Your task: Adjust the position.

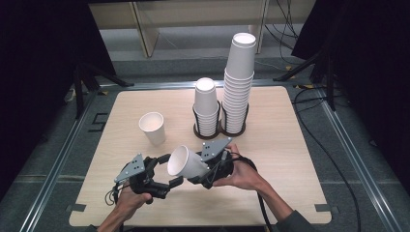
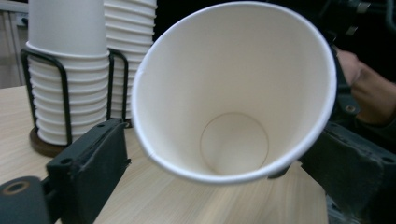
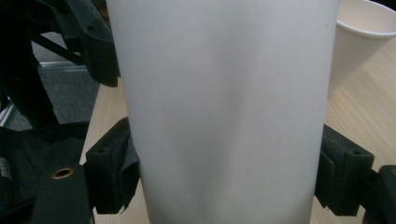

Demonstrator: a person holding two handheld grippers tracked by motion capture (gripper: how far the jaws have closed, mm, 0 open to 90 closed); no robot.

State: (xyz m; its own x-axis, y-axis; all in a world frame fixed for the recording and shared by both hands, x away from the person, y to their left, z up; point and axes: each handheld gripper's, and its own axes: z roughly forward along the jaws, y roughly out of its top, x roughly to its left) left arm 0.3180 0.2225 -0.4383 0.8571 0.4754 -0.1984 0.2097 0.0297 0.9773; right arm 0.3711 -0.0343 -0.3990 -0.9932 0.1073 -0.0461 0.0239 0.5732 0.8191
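Note:
A white paper cup (image 1: 186, 162) lies on its side above the table's front middle, its mouth turned left. My right gripper (image 1: 202, 167) is shut on its body; in the right gripper view both jaws of the right gripper (image 3: 228, 172) press on the cup wall (image 3: 224, 107). My left gripper (image 1: 172, 169) stands open at the cup's rim. Through the left gripper view I look straight into the cup (image 2: 233, 93). There the left gripper (image 2: 219, 163) has one jaw clearly apart from the rim and the other close beside it.
A single upright paper cup (image 1: 153, 127) stands left of centre on the wooden table (image 1: 280, 159). Behind it, two black wire holders carry a short cup stack (image 1: 206, 106) and a tall cup stack (image 1: 238, 82). Cables trail off the right side.

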